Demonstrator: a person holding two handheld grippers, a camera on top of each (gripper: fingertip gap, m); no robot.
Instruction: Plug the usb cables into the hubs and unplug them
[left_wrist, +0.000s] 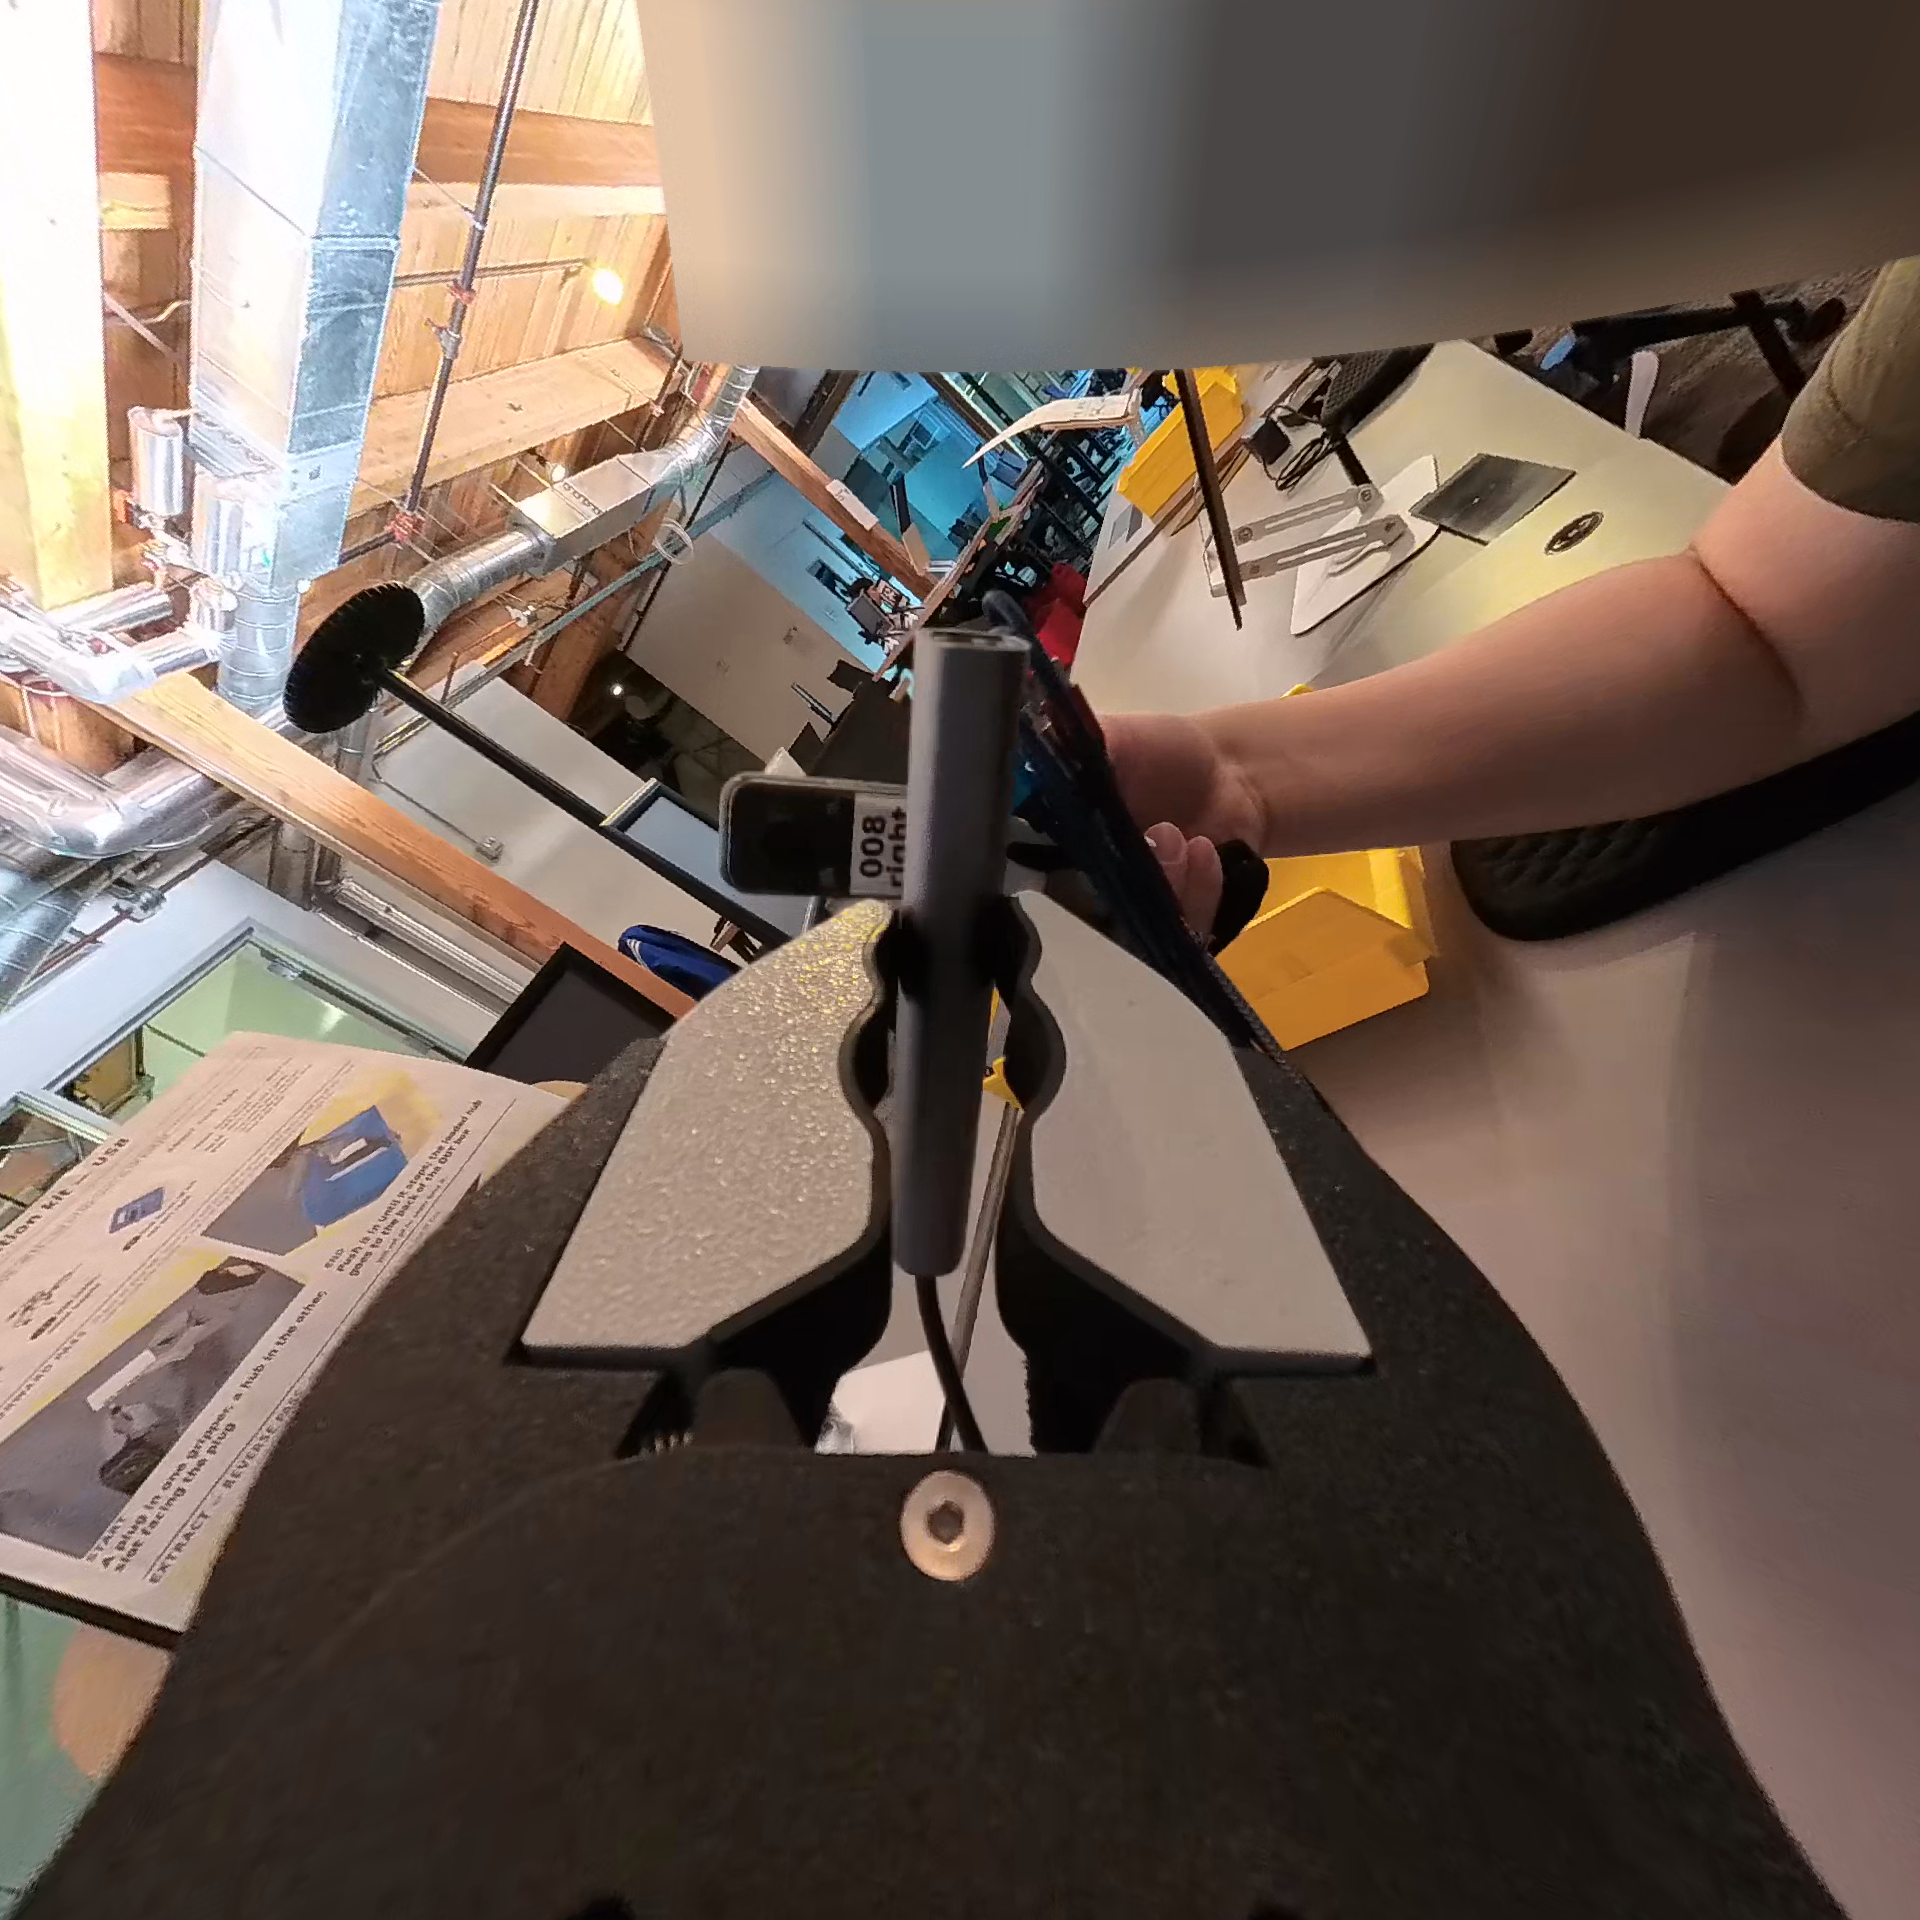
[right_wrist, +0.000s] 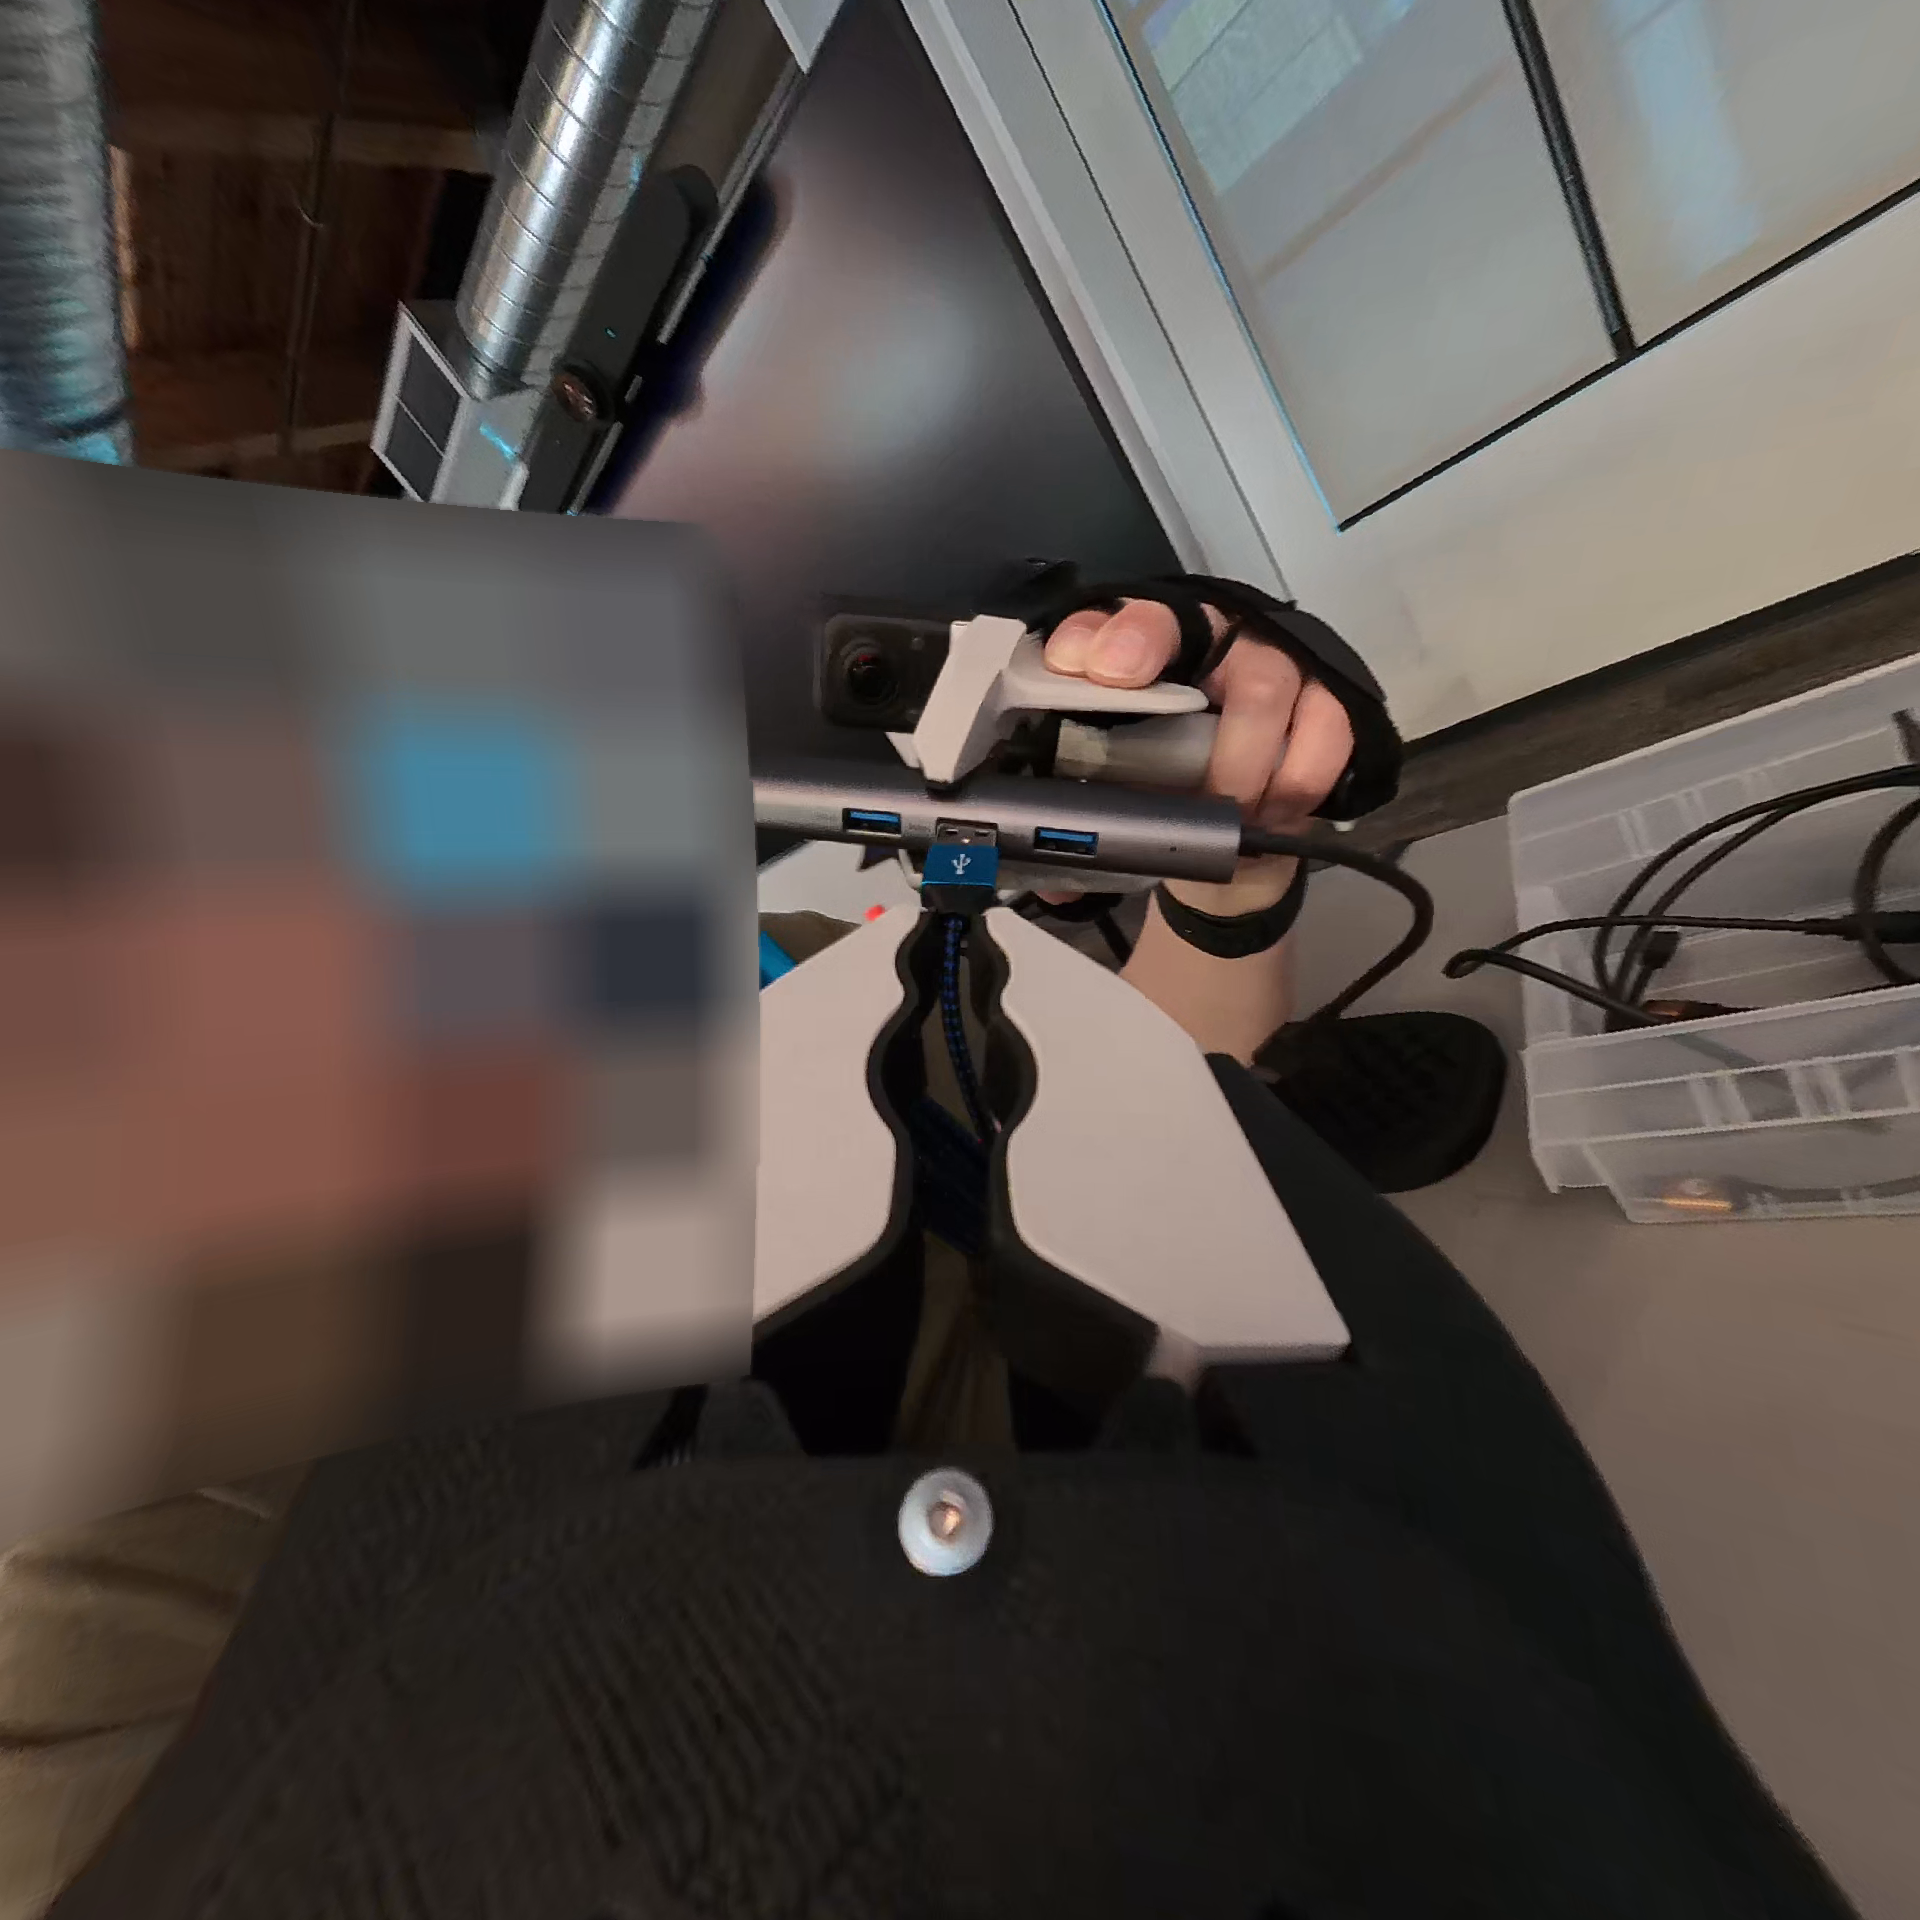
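The grey hub (left_wrist: 951, 935) is clamped upright by the left gripper (left_wrist: 951, 940). The blue USB plug (right_wrist: 961, 864) is pinched by the right gripper (right_wrist: 956, 935), its metal end partly seated in the hub's middle port.

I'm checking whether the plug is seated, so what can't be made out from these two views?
- Left wrist view: the hub is seen edge-on in the left gripper, so its ports and the plug are hidden.
- Right wrist view: how deep the blue USB plug sits in the middle port; its metal tip still shows.
- Right wrist view: the right gripper hides most of the braided cable.
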